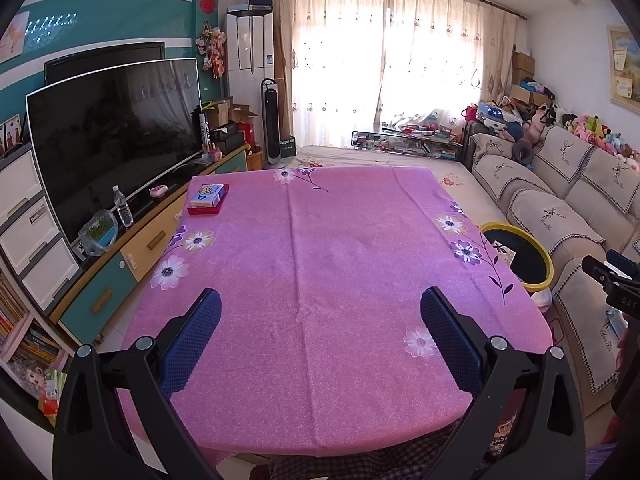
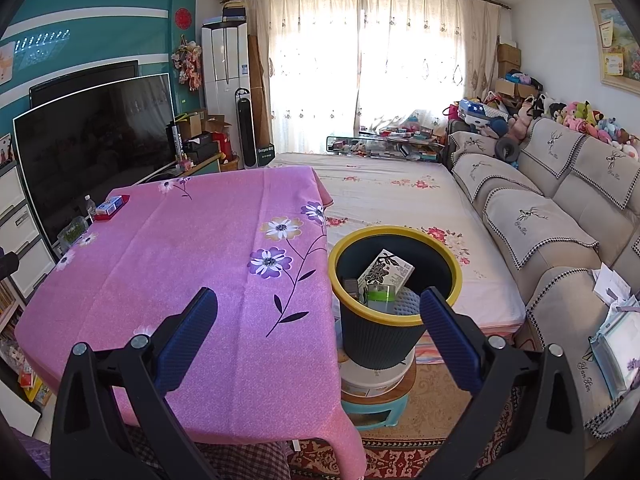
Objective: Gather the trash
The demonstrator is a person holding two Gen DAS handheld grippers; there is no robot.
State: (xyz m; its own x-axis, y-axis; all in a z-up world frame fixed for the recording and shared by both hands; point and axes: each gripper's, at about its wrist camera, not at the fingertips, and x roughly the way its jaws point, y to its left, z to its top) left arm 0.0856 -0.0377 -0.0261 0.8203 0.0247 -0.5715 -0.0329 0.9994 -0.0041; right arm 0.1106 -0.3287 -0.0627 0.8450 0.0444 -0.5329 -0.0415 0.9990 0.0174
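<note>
Trash fills the yellow-rimmed dark bin (image 2: 396, 280) just right of the pink-clothed table (image 2: 192, 256): a patterned white carton (image 2: 386, 270) leaning tilted, long axis toward the far right, above a green-banded container (image 2: 380, 296). Left gripper (image 1: 320, 320) and right gripper (image 2: 318, 320) both hang spread, empty.

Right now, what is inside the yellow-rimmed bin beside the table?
The bin holds a white box with a black floral print, a green-and-clear container and a dark item. Anything beneath these is covered, as is the bin's floor.
</note>
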